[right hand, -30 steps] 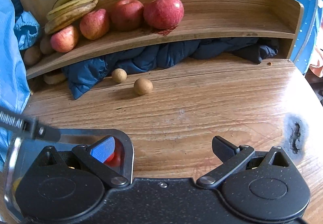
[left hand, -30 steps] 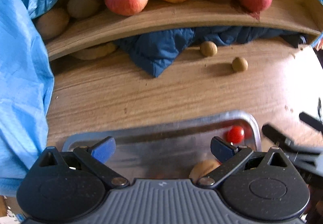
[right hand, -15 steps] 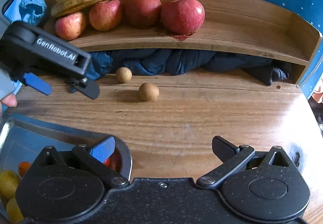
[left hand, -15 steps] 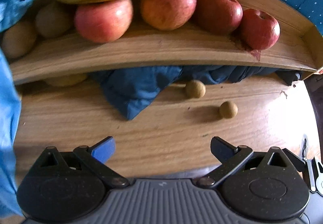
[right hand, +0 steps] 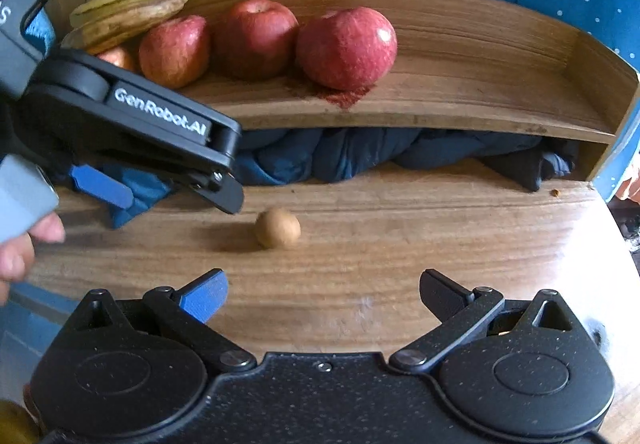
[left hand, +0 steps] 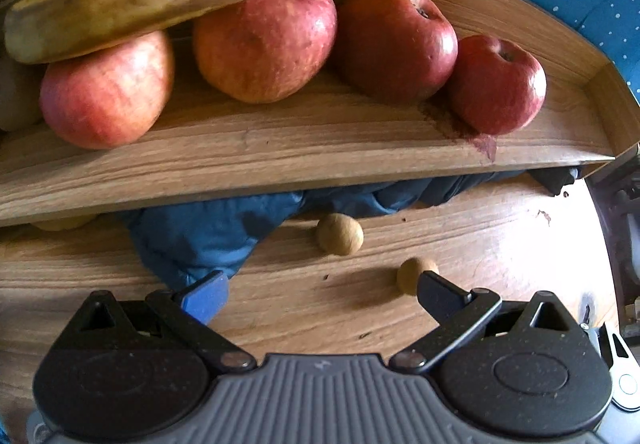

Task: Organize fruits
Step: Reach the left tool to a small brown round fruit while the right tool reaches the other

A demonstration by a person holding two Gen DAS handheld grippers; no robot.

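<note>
Table [right hand: 400, 264]: wood, w/ a raised shelf [right hand: 460, 56] along its back edge and a blue jacket [right hand: 360, 160] stuffed under it. On the shelf, bananas [right hand: 132, 0] at the left end, then four apples [left hand: 264, 40] in a row twd the middle; right end bare.

Left gripper [left hand: 316, 284]: fingers apart, nothing between them, low over the table's left-middle, aimed at the shelf. Right gripper [right hand: 320, 284]: also spread wide, empty, over the middle of the table.

Two small round brown fruits (longan-like, can't be sure) sit on the table just fwd of the jacket: far one [left hand: 340, 234] near the cloth, near one [left hand: 416, 276] partly behind the left gripper's right fingertip. Right cam shows only one [right hand: 278, 228], btwn the two grippers.

Handling, my guess: light, thin brittle shell, round so it'll roll if nudged. Take it across the widest part, fingers low to the wood, gentle squeeze, else it cracks or pops out sideways.
</note>
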